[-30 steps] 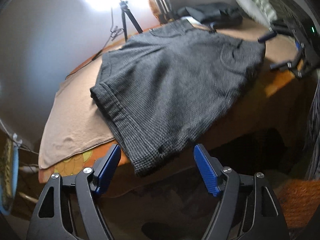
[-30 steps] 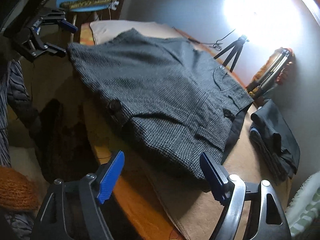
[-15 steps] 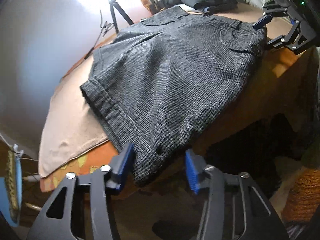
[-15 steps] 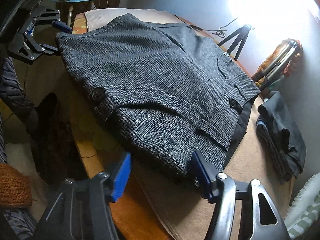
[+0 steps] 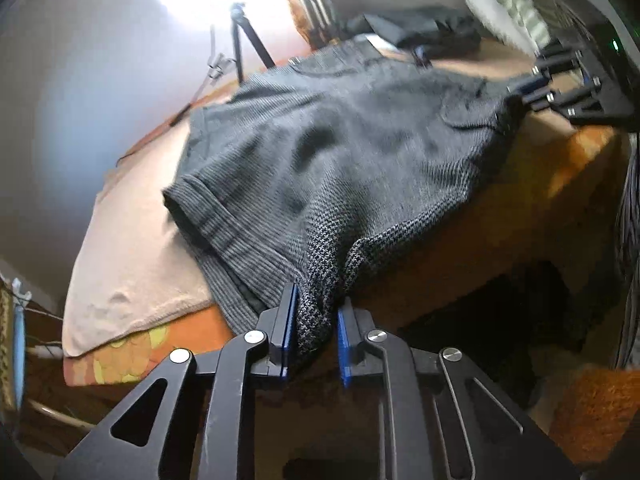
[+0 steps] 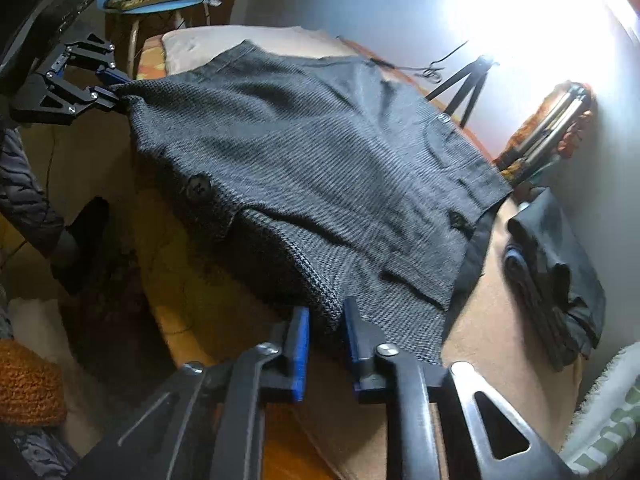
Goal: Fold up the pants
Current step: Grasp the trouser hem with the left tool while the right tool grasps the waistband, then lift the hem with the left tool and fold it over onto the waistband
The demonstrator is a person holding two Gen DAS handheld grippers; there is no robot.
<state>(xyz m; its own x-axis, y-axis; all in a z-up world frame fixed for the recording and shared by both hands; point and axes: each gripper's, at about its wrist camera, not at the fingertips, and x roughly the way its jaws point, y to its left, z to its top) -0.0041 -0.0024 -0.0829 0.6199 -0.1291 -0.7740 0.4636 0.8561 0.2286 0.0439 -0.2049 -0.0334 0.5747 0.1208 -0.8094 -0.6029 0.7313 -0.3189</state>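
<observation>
Across the table (image 5: 532,184), grey woven pants (image 5: 340,152) lie spread flat over a tan cloth (image 5: 128,248), with their near side hanging slightly past the table's front edge. At the front-left corner, the left gripper (image 5: 314,330) has its blue pads clenched on the cuffed hem of the pants, the fabric bunched between them. At the front-right end, the right gripper (image 6: 326,344) is clamped on the waistband corner of the pants; fabric sits pinched between its pads beside a pocket with a dark button (image 6: 198,188). Each gripper also appears in the other's view, gripping its own end of the garment. Near the table's back edge stand a small black tripod (image 6: 464,84) and a folded dark garment (image 6: 556,272).
</observation>
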